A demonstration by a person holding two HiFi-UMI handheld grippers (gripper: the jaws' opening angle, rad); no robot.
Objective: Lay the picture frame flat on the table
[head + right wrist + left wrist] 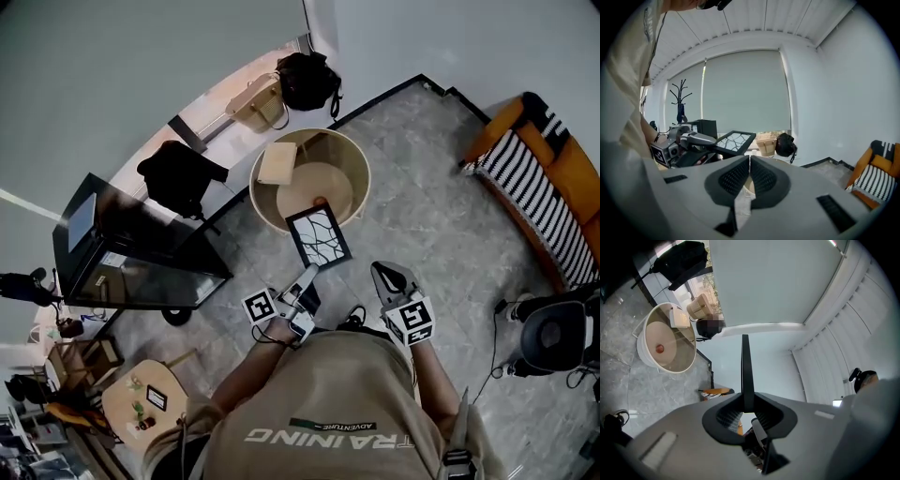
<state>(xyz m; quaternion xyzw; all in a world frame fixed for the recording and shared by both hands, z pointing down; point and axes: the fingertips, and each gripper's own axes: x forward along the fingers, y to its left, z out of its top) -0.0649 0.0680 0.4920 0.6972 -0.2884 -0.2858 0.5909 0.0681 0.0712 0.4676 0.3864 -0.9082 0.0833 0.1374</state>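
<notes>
Left tongs (308, 275) clench the lower edge of the picture frame (318, 236), held aloft at the near rim of the round surface (354, 150). Right tongs (382, 274) are pressed together, empty. Best to level the frame over a bare patch, then lower gently before letting go.

"Home or office, d'you think?"

"A lounge-type room: an orange armchair (574, 183) with a striped cushion (530, 173), a round table (314, 185) and a marble-look tiled floor (422, 216)."

"There's also a coat stand (680, 101) by the roller blind (745, 89), and a black bag (305, 80) on the sill."
</notes>
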